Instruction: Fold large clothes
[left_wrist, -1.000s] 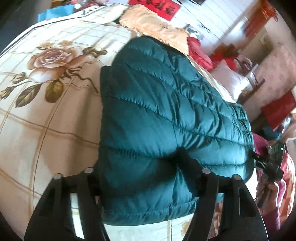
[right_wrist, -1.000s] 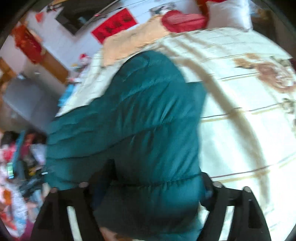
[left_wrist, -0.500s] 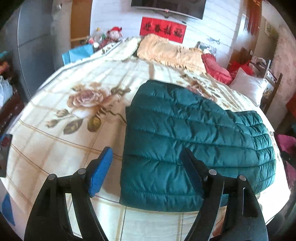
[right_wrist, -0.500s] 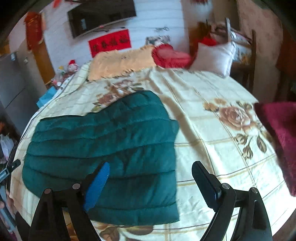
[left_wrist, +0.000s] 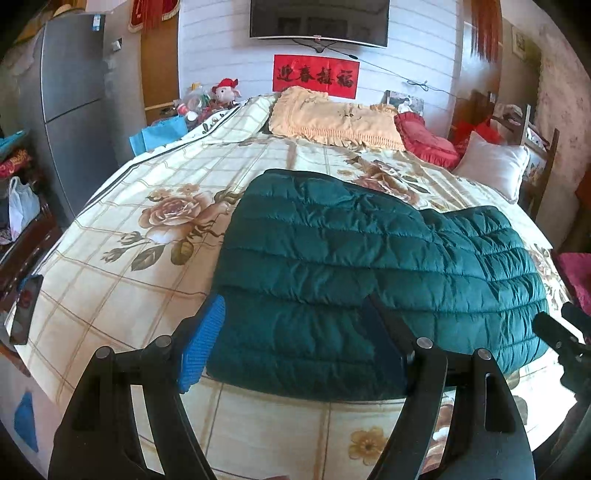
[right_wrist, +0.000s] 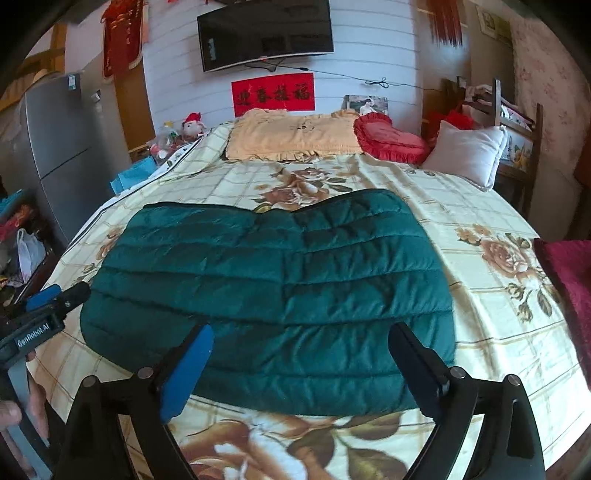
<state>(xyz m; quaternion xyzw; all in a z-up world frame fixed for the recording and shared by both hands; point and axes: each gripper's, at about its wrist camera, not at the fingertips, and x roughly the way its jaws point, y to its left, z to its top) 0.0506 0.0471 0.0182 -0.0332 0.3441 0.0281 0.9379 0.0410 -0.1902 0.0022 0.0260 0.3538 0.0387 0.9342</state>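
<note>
Jacket (left_wrist: 369, 280) lies folded on bed (left_wrist: 110, 280); our left tongs (left_wrist: 295, 350) and right tongs (right_wrist: 299, 365) gape wide, empty, above its near edge; we should grip near corners evenly.

- I get bright, even daylight in both wrist views; I can't tell its source.
- The bedspread (left_wrist: 122, 280) washes out pale near the bottom of the left view.
- Fisheye bends the walls and blackens the corners.
- The green jacket (right_wrist: 273, 291) reads sharp; frame edges go soft.
</note>
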